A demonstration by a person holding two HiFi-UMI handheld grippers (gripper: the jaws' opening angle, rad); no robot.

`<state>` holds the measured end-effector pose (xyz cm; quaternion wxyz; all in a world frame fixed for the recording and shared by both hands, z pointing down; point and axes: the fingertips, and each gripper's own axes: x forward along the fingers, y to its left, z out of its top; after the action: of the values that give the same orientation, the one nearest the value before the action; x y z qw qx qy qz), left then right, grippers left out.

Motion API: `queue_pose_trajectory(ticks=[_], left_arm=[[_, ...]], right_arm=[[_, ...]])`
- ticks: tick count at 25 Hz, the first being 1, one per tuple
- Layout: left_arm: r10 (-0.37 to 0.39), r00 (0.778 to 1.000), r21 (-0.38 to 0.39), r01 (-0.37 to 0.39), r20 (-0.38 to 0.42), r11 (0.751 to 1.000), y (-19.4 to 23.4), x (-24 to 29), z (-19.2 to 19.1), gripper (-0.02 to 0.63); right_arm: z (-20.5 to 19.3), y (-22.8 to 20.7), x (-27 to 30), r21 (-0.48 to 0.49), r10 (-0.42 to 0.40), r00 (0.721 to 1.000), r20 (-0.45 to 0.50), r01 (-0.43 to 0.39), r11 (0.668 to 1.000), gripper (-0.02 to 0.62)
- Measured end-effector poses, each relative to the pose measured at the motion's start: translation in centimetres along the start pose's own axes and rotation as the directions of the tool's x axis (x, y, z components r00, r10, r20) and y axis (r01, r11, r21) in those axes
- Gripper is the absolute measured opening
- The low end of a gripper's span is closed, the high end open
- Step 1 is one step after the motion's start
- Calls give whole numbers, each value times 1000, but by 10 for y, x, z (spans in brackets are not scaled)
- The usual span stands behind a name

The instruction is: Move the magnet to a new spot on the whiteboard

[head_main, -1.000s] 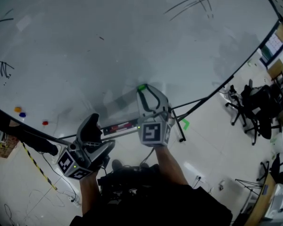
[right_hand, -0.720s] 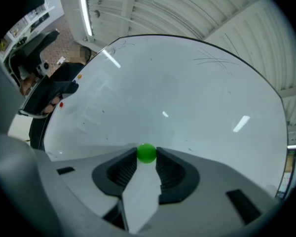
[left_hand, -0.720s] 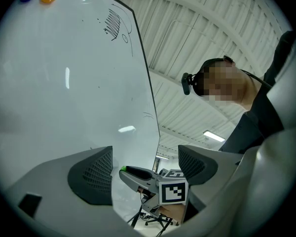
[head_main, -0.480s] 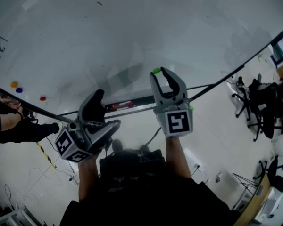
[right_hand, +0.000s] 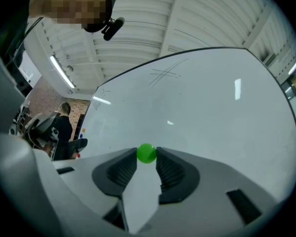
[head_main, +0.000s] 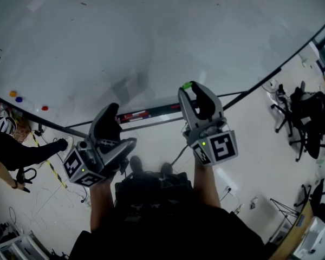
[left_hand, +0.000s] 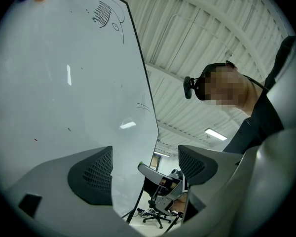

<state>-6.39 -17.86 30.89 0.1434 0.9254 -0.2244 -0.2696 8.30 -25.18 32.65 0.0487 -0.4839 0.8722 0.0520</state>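
Head view: the right gripper (head_main: 192,86) pinches a small green magnet (head_main: 187,85) at its fingertips, near the glossy whiteboard (head_main: 151,37) and its lower edge.

Left gripper view: the left gripper (left_hand: 145,167) has dark, mesh-textured fingers (left_hand: 91,174) standing wide apart and empty. The scribbles (left_hand: 104,14) on the whiteboard spell nothing legible.

Right gripper view: ribbed fingers (right_hand: 121,172) clamp the round, smooth magnet.

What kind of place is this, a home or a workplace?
Most likely a workplace, an office or lab room: a large whiteboard, wheeled office chairs on the floor beside it, and strip lights under a ribbed ceiling.
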Motion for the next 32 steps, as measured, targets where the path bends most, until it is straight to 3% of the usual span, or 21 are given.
queue_pose_trajectory(ticks=[13,21,32], left_arm=[[110,994,64,-110,-10,992,-54,10,-38,414],[157,987,27,-156,-33,987,-80,8,-60,413],[86,996,31,-86,-3,996,-107,-11,-44,413]], right_arm=[[1,-14,-62,83,109,993,54,-114,990,150],[5,-8,-91,79,142,986,85,-148,986,150],[25,11,-112,31,108,990,94,-111,993,150]])
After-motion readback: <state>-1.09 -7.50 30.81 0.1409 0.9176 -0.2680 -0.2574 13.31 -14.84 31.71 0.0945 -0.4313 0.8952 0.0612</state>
